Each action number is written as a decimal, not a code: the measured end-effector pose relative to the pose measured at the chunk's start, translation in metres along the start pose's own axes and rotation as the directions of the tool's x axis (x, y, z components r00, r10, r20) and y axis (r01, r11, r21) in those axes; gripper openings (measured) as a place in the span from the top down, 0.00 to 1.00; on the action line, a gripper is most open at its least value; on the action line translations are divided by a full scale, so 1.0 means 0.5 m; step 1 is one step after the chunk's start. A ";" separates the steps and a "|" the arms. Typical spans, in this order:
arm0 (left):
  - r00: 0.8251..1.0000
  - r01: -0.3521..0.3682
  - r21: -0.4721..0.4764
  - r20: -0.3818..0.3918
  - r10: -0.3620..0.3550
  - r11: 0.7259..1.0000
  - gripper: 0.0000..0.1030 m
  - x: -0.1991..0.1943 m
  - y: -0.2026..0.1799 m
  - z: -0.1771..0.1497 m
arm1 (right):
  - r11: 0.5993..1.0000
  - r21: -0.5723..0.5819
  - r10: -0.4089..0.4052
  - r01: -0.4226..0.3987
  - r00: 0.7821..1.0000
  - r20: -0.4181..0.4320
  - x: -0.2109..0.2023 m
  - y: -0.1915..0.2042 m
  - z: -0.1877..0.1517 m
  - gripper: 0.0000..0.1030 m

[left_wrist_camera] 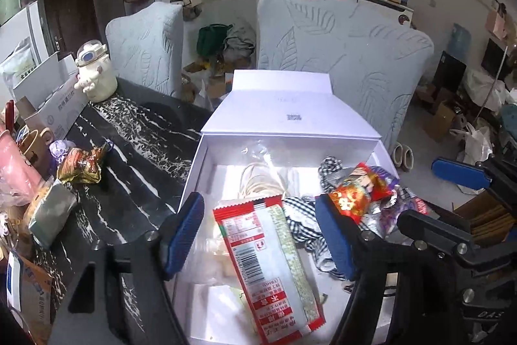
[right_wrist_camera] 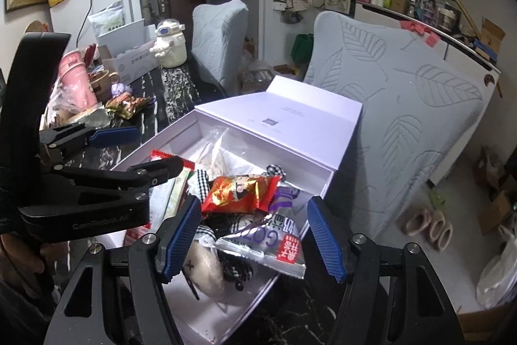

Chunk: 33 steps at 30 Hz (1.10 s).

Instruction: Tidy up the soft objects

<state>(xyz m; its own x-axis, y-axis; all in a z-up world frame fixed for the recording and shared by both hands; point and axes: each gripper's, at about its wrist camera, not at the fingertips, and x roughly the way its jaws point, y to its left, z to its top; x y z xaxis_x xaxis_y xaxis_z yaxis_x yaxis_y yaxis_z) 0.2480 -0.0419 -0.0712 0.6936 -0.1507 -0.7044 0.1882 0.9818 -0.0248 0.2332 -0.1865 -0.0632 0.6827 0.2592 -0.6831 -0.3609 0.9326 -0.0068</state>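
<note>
Crowding the dark marbled worktop (left_wrist_camera: pixel 135 157): a white astronaut jar (left_wrist_camera: pixel 95 76), a crumpled gold snack bag (left_wrist_camera: pixel 82 165), cups and cartons at the left edge. Sitting open beside them, lid up, a white box (left_wrist_camera: pixel 206 151) already filled with a long red-and-white packet (left_wrist_camera: pixel 268 261), checked cloth (left_wrist_camera: pixel 302 215), a red snack pouch (right_wrist_camera: pixel 240 191) and a silver-purple packet (right_wrist_camera: pixel 274 243). Hovering over the box, angled downward, left gripper (left_wrist_camera: pixel 258 235) and right gripper (right_wrist_camera: pixel 255 240), fingers (left_wrist_camera: pixel 184 231) of both parted, grasping nothing.
</note>
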 end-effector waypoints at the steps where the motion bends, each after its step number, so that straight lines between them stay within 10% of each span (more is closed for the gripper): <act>1: 1.000 0.002 0.001 0.004 -0.002 1.000 0.31 -0.004 -0.002 0.001 | 1.000 0.005 -0.002 0.002 1.000 0.003 -0.004 -0.001 0.000 0.33; 33: 0.965 -0.025 0.023 0.262 0.018 0.999 0.31 -0.343 -0.052 -0.015 | 0.997 0.042 -0.073 0.064 0.962 0.264 -0.304 0.049 -0.009 0.22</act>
<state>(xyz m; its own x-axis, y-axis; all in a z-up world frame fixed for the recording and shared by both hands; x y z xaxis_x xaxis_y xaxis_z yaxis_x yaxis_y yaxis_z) 0.1187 -0.0404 0.0449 0.8551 -0.1578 -0.4938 0.1864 0.9824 0.0090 0.1175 -0.2044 0.0373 0.8504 0.2479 -0.4641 -0.2897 0.9569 -0.0198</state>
